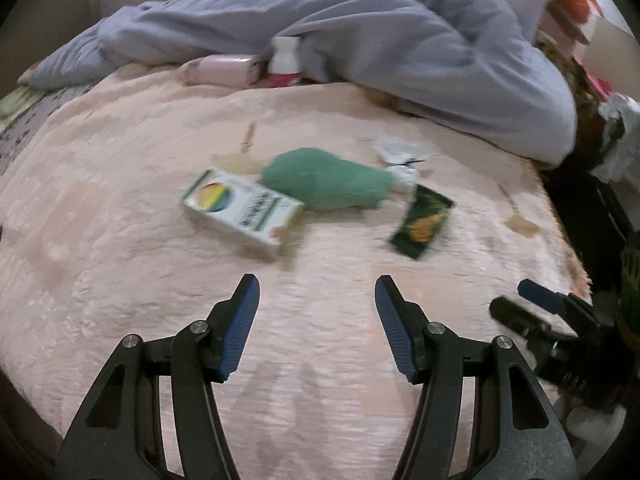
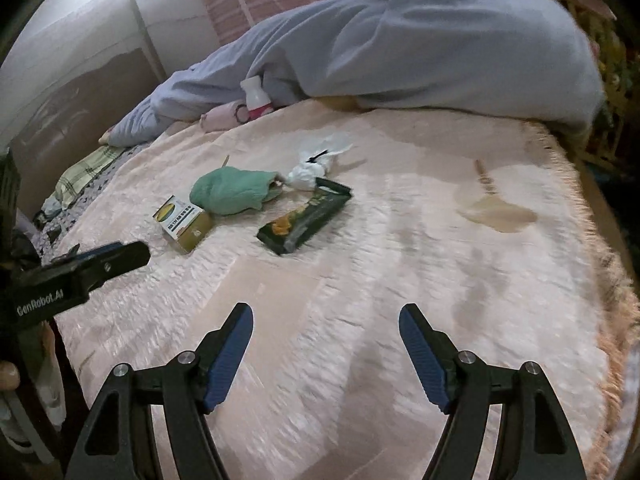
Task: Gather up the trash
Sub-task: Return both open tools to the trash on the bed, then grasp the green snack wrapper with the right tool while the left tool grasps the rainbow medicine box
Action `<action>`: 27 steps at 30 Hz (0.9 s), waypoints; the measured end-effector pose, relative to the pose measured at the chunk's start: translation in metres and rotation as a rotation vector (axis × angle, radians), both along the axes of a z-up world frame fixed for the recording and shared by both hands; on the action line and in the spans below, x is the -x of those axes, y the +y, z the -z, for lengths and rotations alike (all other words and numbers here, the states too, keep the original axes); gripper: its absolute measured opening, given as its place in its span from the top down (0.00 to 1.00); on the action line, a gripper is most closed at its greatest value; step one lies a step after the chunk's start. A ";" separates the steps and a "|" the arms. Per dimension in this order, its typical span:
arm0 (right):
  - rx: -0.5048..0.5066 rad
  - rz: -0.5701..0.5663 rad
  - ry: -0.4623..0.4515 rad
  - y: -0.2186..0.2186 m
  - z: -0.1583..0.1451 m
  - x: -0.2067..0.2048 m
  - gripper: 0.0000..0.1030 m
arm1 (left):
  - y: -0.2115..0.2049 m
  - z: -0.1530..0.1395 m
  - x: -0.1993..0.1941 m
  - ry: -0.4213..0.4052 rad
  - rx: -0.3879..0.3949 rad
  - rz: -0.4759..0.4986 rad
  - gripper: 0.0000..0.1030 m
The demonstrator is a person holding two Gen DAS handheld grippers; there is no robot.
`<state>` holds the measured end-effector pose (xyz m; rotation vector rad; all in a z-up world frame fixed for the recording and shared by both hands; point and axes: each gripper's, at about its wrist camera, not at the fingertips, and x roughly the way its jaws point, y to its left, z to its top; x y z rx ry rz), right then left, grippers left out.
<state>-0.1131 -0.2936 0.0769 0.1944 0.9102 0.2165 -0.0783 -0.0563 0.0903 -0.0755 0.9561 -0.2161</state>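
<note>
On a pink bedspread [image 1: 120,240] lie a white carton with a rainbow circle [image 1: 242,208], a green sock-like cloth [image 1: 326,180], a crumpled white wrapper [image 1: 402,164] and a dark green snack packet [image 1: 424,222]. The same carton [image 2: 184,222], cloth [image 2: 234,192], wrapper [image 2: 312,168] and packet [image 2: 306,220] show in the right wrist view. My left gripper [image 1: 316,292] is open and empty, short of the carton and the packet. My right gripper [image 2: 326,320] is open and empty, short of the packet. The left gripper also shows at the left of the right wrist view [image 2: 120,254].
A grey-blue duvet [image 1: 400,40] is heaped at the back of the bed. A pink pouch [image 1: 224,70] and a white bottle [image 1: 284,60] lie against it. The bed's fringed edge [image 2: 600,240] runs along the right, with dark clutter beyond. Tan stains [image 2: 496,212] mark the bedspread.
</note>
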 end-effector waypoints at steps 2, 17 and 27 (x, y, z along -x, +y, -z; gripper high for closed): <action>-0.024 -0.005 0.013 0.004 0.004 -0.013 0.29 | 0.012 0.004 -0.004 0.014 0.007 -0.025 0.43; -0.123 -0.004 0.090 0.026 0.041 -0.118 0.63 | 0.068 0.041 -0.066 0.105 0.204 -0.214 0.43; -0.093 -0.074 0.069 0.017 0.032 -0.103 0.75 | 0.063 0.063 -0.107 0.149 0.219 -0.287 0.43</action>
